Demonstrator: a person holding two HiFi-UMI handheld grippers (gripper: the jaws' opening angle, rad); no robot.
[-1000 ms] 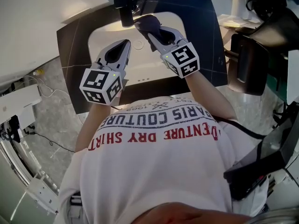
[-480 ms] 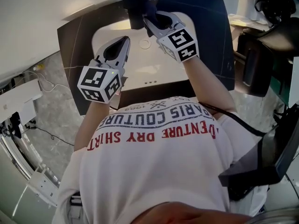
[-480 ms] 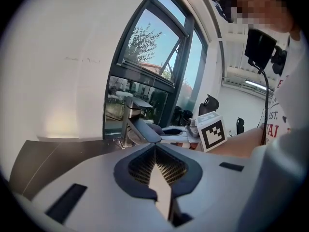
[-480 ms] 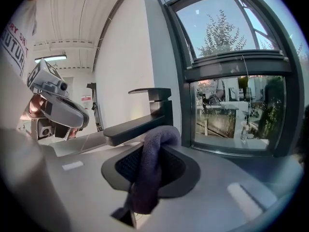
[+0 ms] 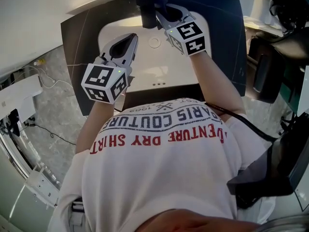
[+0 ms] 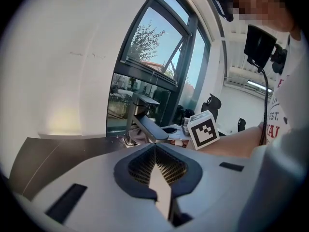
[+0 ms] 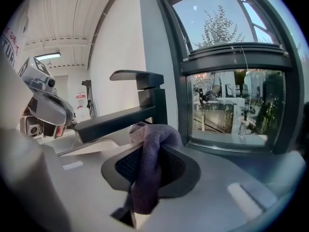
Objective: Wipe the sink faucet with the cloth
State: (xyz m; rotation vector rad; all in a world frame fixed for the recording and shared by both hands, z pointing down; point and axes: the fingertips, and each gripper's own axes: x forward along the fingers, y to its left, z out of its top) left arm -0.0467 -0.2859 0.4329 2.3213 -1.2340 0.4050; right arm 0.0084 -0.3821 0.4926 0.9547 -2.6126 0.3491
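The left gripper point(image 5: 128, 40) hangs over the left side of the white sink point(image 5: 166, 69); its jaws are shut tight with nothing in them; the dark faucet point(image 5: 145, 6) stands at the back of the sink; the right gripper point(image 5: 161, 14) pinches the purple cloth point(image 7: 147, 173); the cloth's bunched top sits right under the faucet's spout; I cannot tell if they touch.

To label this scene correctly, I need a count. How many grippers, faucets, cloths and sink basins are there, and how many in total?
grippers: 2 (left gripper shut on nothing, right gripper shut on the cloth)
faucet: 1, dark
cloth: 1, purple
sink basin: 1, white
total: 5
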